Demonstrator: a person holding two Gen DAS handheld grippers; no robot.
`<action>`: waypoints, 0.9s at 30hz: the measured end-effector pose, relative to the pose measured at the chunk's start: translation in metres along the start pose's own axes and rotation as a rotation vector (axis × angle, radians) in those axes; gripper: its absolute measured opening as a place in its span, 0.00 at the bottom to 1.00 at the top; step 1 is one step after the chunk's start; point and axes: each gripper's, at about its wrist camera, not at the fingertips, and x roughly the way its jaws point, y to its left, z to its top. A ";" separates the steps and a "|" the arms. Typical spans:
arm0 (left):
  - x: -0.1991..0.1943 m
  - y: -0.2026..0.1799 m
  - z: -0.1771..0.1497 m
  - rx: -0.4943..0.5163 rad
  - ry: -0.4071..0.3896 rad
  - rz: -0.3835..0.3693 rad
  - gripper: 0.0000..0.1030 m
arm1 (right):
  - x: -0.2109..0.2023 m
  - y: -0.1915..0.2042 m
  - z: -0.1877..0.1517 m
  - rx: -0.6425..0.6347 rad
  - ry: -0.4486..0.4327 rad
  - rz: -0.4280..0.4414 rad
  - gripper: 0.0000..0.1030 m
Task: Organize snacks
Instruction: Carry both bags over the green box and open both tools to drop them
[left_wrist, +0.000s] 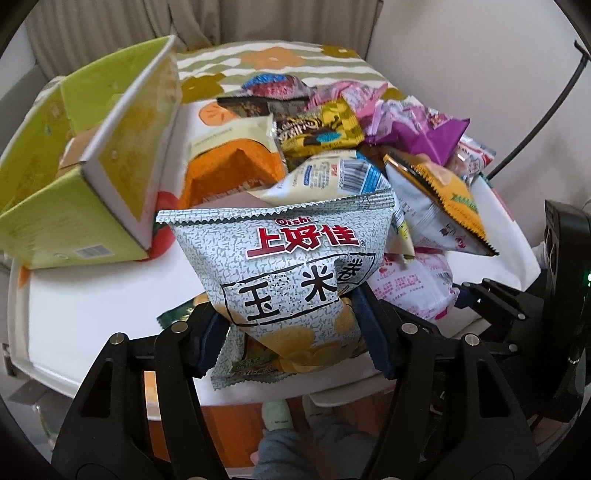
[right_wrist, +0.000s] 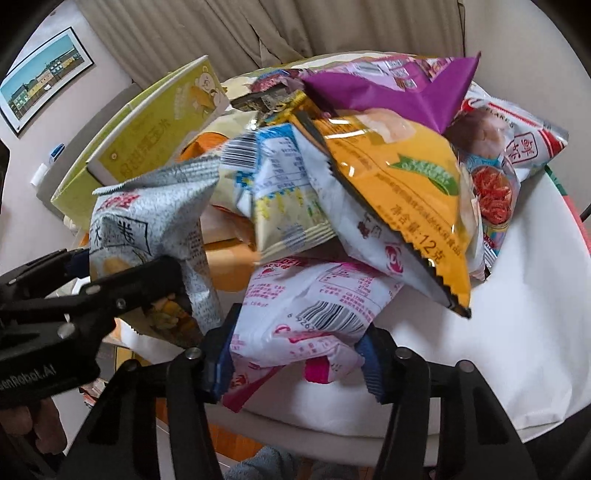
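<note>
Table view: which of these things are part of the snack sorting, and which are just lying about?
In the job:
- grey-green corn snack bag, in the left hand-held gripper
- pink-and-white bag, in the right hand-held gripper
- yellow-green box
- snack pile

Lying about:
- framed picture
- curtain
- floral tablecloth

Grey-speckled crinkled plastic snack bag (left_wrist: 291, 280): matt film, serrated sealed edge. Orange-yellow foil packet (right_wrist: 402, 184): glossy, glare patches. Yellow-green cardboard box (left_wrist: 122, 147): matt paper surface. White table top (left_wrist: 92, 314): smooth. Beige pleated curtain (right_wrist: 229, 33): cloth.
</note>
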 end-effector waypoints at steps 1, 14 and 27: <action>-0.006 0.002 0.000 -0.010 -0.006 0.001 0.59 | -0.002 0.002 0.001 -0.002 -0.004 0.002 0.51; -0.090 0.031 0.003 -0.153 -0.134 0.075 0.59 | -0.069 0.050 0.008 -0.106 -0.089 0.063 0.50; -0.161 0.121 0.035 -0.294 -0.266 0.218 0.59 | -0.085 0.133 0.097 -0.288 -0.194 0.149 0.50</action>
